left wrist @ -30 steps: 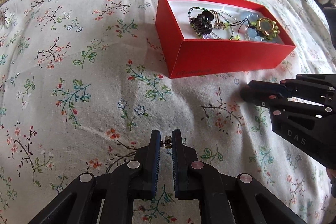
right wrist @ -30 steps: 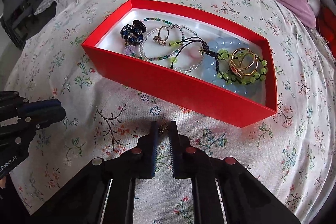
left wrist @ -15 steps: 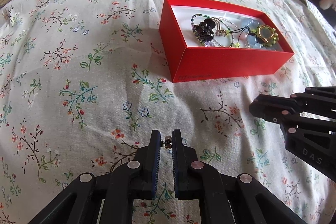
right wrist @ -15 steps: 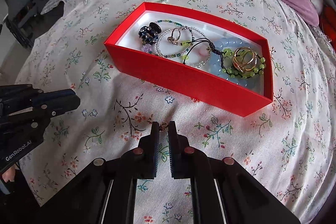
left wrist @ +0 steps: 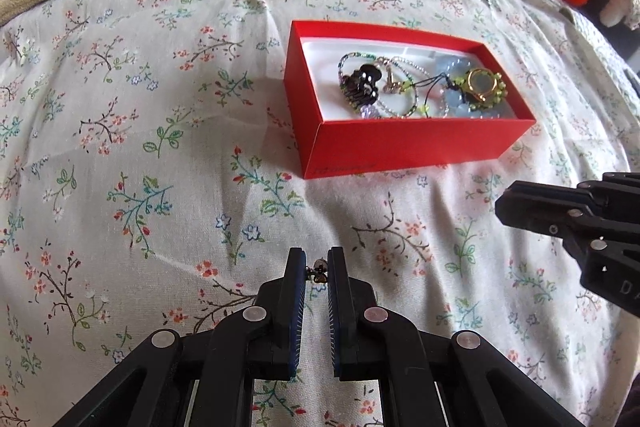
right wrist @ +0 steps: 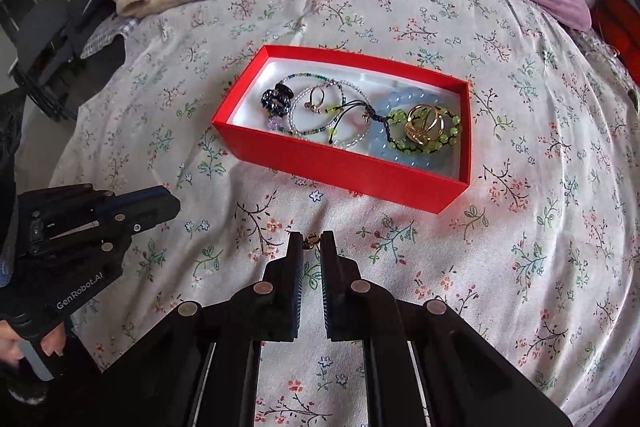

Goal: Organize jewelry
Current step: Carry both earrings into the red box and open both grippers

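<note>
Pinching a tiny dark earring [left wrist: 319, 271] at its tips, the left gripper [left wrist: 318, 269] hangs over the flowery bedsheet [left wrist: 160, 147], its two fingers pressed close together on the little piece. The right gripper [right wrist: 307, 241] is squeezed nearly closed too, with a tiny gold earring [right wrist: 310, 240] caught between its tips. Both small pieces sit right at the very ends of the fingers, up off the sheet.

The red box [right wrist: 344, 163] lies ahead of both grippers, well apart from them, a bit to the right. Inside it are a dark hair clip [right wrist: 276, 101], a gold ring [right wrist: 426, 121] on a green bead bracelet [right wrist: 400, 143], pale blue beads [right wrist: 400, 97] and thin bead strings, all in a heap.

Compared with a second ago, the right gripper has gone up, so the box looks smaller and farther away in its view. The left gripper has hardly moved. Both pieces are pinched just as before.
</note>
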The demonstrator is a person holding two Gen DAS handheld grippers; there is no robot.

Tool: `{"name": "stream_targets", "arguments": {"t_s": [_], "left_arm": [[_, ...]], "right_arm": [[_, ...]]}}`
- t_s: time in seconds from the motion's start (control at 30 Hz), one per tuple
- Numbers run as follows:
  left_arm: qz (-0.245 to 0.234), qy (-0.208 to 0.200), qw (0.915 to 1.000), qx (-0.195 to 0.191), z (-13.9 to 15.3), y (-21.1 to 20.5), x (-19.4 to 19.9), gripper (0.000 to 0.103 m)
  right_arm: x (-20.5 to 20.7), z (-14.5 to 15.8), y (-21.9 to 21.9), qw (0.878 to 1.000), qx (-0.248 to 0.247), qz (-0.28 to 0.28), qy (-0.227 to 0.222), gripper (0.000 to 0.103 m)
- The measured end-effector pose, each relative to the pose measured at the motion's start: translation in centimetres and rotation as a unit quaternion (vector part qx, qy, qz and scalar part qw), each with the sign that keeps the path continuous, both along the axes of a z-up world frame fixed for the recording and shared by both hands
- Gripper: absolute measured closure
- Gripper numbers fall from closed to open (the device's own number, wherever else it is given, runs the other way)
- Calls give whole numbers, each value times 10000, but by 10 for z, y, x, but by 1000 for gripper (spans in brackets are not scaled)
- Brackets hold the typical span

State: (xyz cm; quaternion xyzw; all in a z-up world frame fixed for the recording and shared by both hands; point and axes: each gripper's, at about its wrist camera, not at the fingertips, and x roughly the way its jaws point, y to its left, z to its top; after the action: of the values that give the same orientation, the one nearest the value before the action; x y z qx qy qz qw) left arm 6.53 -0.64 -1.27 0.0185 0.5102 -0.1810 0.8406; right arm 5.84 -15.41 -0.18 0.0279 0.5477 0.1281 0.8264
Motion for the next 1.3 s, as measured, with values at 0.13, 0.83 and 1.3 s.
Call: {"name": "stream_targets", "arguments": {"t_s": [0.13,0.83,1.3], "left_arm": [[24,-61,9999,-107,10,-2,2,98],[7,-553,9971,-521,33,-54,38,98],[30,-464,9963,-727,10,-75,78,98]], "right_arm": [[1,12,-10,9997,148,-159,-86,94],[27,38,-62,9943,460,-828,-486,94],[57,22,-76,9909,765,-997,-476,94]]}}
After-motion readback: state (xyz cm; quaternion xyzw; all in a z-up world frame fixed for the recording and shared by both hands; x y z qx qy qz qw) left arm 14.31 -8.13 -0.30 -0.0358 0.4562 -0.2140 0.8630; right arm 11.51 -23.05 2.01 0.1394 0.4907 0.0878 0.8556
